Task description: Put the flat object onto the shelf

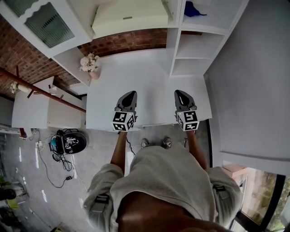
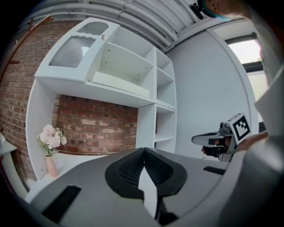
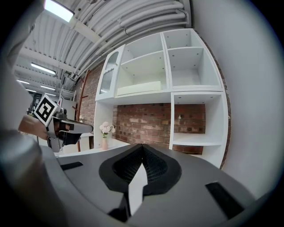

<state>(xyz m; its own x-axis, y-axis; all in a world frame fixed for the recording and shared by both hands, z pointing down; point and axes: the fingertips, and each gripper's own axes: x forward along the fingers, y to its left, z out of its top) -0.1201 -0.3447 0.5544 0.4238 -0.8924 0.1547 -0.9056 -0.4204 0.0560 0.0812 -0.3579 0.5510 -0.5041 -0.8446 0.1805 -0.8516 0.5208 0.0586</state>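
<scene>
A flat cream board (image 1: 130, 18) lies on a wide upper shelf of the white shelf unit (image 1: 181, 45); the left gripper view shows the board (image 2: 120, 84) and so does the right gripper view, board (image 3: 140, 88). Both grippers hover side by side over the near edge of the white counter (image 1: 149, 86), pointing at the shelves. My left gripper (image 1: 130, 94) has its jaws pressed together with nothing between them, left gripper (image 2: 143, 150). My right gripper (image 1: 179, 93) is likewise shut and empty, right gripper (image 3: 142, 146). Each shows in the other's view.
A pink vase of pale flowers (image 1: 90, 63) stands at the counter's back left against the brick wall. A blue object (image 1: 192, 9) sits in a top right compartment. A white wall (image 1: 253, 81) bounds the right side. On the floor at left lies a black device with cables (image 1: 71, 141).
</scene>
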